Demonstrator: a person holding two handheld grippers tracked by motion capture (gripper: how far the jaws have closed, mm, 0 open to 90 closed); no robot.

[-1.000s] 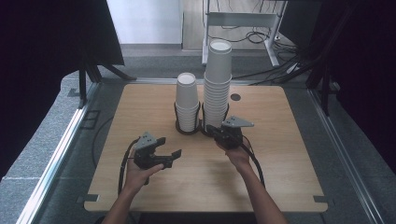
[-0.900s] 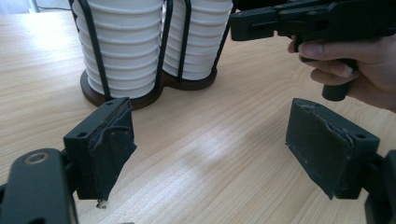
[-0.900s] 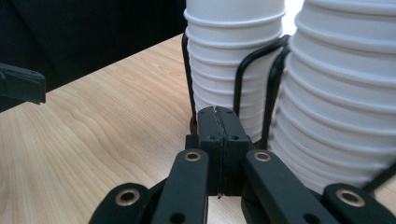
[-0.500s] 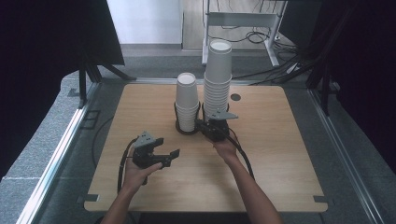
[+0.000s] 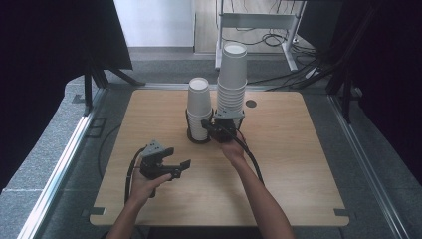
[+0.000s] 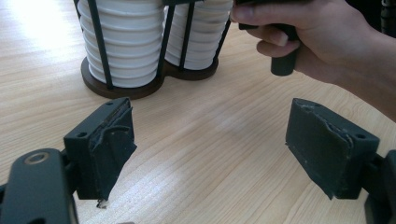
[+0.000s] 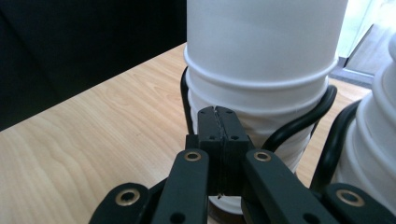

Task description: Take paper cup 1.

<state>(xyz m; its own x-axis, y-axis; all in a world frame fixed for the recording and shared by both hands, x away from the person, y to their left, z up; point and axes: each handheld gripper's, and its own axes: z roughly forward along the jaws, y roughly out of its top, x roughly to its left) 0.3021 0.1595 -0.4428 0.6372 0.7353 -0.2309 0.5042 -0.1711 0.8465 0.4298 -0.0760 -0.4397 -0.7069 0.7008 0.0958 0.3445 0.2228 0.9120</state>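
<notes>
Two stacks of white paper cups stand in a black wire holder [image 5: 199, 138] at the table's middle back: a shorter stack [image 5: 198, 102] on the left and a taller stack [image 5: 233, 74] on the right. My right gripper [image 5: 206, 124] is shut with nothing between its pads, its tips right at the base of the shorter stack [image 7: 261, 46], close to the holder's wire [image 7: 303, 121]. In its own view the right gripper [image 7: 218, 121] shows both pads pressed together. My left gripper [image 5: 181, 167] hovers over the near left table, open and empty [image 6: 210, 154], pointing toward the holder's base [image 6: 121, 88].
The wooden table [image 5: 298, 149] has a small dark hole [image 5: 251, 103] behind the cups. A white frame with cables [image 5: 259, 25] stands beyond the table's far edge. The right hand [image 6: 317, 37] sits beside the holder in the left gripper view.
My right gripper has moved left, from in front of the taller stack to the base of the shorter stack. The left gripper has stayed in place.
</notes>
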